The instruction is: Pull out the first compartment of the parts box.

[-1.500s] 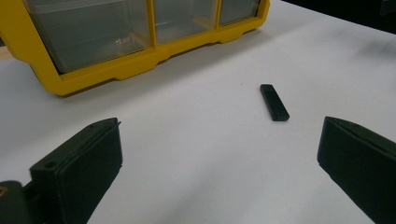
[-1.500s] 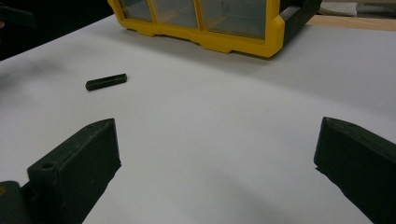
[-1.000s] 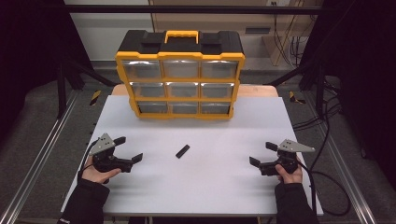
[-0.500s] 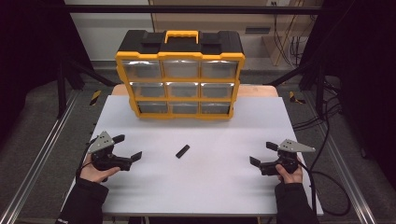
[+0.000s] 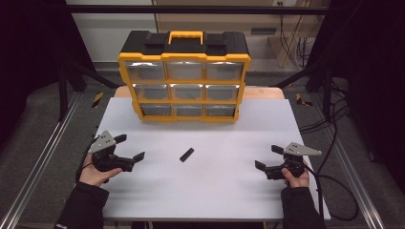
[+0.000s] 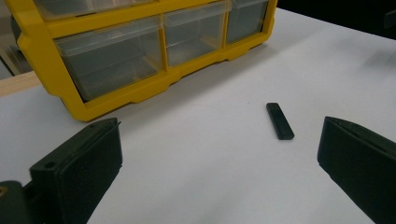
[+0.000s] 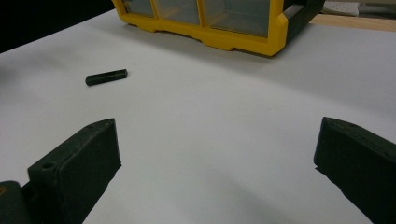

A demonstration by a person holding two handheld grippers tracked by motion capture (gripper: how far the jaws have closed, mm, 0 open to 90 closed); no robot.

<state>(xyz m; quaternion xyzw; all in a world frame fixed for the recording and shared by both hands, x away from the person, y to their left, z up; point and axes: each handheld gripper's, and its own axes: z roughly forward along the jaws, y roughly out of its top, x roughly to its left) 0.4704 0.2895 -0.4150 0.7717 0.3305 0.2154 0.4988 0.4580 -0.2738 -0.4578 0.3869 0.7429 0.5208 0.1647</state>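
Change since earlier frame: left tongs (image 5: 130,148) have shifted a little toward the counter's left edge; right tongs (image 5: 266,158) and the small black stick (image 5: 186,154) sit as they did.

High view, layout: the stick lies alone on the bare white counter (image 5: 215,191), roughly midway between the two hands and well in front of the yellow drawer organizer (image 5: 184,76).
High view, tongs: both rest low near the counter's front corners, jaws pointed inward at the stick, both spread wide, nothing held.
High view, reading: looks like a ready stance, each hand parked clear so either can go for the stick.

Left gripper view, target: the stick (image 6: 279,121) shows between the two black jaws, nearer the right one, its long axis running away from the camera.
Left gripper view, background: the organizer's (image 6: 140,51) bottom drawers look shut and clear-fronted; contents cannot be told from here.
Left gripper view, reading: the jaw gap is far wider than the stick, so there is room to straddle it.

Right gripper view, target: the stick (image 7: 106,77) lies off to upper left, outside the jaw line, well apart.
Right gripper view, reading: this hand would need to swing left first; the left tongs seem better lined up.
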